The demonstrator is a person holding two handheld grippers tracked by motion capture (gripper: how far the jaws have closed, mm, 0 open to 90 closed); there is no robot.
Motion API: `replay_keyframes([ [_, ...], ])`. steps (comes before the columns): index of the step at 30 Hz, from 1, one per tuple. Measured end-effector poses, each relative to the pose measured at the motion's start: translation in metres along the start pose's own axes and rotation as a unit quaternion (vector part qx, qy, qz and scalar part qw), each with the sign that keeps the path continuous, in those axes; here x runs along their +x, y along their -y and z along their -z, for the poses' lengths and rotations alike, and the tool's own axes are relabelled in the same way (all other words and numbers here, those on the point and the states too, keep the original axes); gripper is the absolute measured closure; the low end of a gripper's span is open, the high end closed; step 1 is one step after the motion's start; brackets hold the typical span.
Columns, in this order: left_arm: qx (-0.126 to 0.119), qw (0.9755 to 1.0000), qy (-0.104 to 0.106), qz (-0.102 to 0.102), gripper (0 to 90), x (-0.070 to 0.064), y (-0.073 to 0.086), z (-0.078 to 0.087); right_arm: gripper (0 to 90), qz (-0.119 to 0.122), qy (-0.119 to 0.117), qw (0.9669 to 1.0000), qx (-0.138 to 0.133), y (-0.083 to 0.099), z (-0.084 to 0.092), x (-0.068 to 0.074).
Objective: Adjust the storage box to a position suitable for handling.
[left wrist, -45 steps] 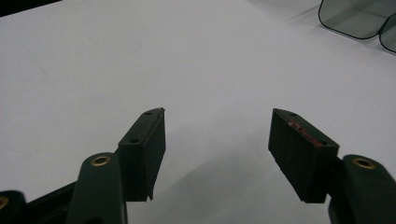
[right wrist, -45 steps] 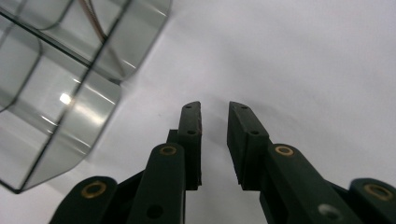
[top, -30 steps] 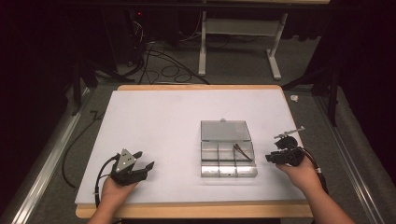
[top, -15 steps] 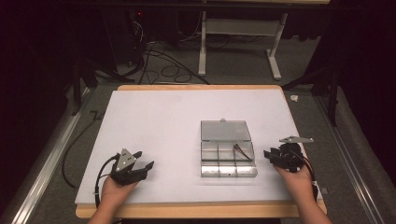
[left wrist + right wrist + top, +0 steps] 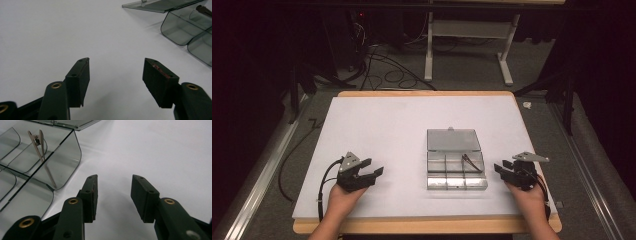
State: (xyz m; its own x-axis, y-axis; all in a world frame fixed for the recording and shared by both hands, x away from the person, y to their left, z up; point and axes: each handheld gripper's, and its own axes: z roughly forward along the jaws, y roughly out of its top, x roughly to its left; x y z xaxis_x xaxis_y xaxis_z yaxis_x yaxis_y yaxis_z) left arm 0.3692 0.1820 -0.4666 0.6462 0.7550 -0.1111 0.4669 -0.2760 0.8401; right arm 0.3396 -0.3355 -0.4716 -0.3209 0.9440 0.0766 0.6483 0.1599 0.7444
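Note:
A clear plastic compartment box (image 5: 447, 183) lies right of the table's middle, its lid (image 5: 453, 140) folded flat behind it. A thin metal clip (image 5: 470, 161) leans in the rear right compartment. My left gripper (image 5: 377, 166) is open near the front left and points at the box, with nothing between its jaws. My right gripper (image 5: 499, 170) hovers just right of the box, apart from it. It is open, and its jaws have just been opening with nothing between them. In the right gripper view, my right gripper (image 5: 113, 187) sees the clip (image 5: 40, 143) beyond the box wall (image 5: 67, 167). The left gripper view shows my left gripper (image 5: 116, 72) and the box (image 5: 180, 32) far right.
The white table top (image 5: 387, 130) has a wooden edge along its front. Each gripper's cable trails back along the person's forearm. Beyond the table, a dark floor holds cables and a white stand (image 5: 467, 30).
My right gripper has sunk slightly beside the box and its jaws have spread wider. My left gripper has edged a little toward the box.

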Motion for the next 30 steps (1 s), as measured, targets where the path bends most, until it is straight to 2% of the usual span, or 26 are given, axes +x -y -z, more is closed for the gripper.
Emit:
replay_keyframes([
  [5, -0.008, 0.9997, 0.011, 0.02, 40.8, -0.005, -0.016, -0.014, 55.0, 0.001, -0.006, 0.9999, -0.009, -0.006, 0.0, -0.002],
  [7, -0.012, 0.9995, 0.014, 0.027, 41.0, -0.007, -0.021, -0.02, 54.2, -0.008, -0.01, 0.9999, -0.01, -0.009, 0.0, 0.0],
  [11, -0.014, 0.9993, 0.016, 0.031, 41.6, -0.011, -0.033, -0.034, 53.7, 0.004, -0.013, 0.9999, -0.004, -0.018, 0.0, 0.006],
  [17, 0.004, 0.9997, 0.014, 0.02, 42.6, -0.016, -0.052, -0.054, 51.8, 0.008, -0.021, 0.9997, 0.008, -0.029, -0.006, 0.004],
  [24, 0.027, 0.9991, 0.021, 0.025, 42.4, -0.015, -0.073, -0.073, 53.6, -0.002, -0.038, 0.9992, -0.011, -0.046, -0.01, 0.0],
  [30, 0.025, 0.9992, 0.027, 0.017, 42.4, -0.022, -0.089, -0.09, 54.4, -0.007, -0.042, 0.999, -0.015, -0.065, -0.015, 0.001],
])
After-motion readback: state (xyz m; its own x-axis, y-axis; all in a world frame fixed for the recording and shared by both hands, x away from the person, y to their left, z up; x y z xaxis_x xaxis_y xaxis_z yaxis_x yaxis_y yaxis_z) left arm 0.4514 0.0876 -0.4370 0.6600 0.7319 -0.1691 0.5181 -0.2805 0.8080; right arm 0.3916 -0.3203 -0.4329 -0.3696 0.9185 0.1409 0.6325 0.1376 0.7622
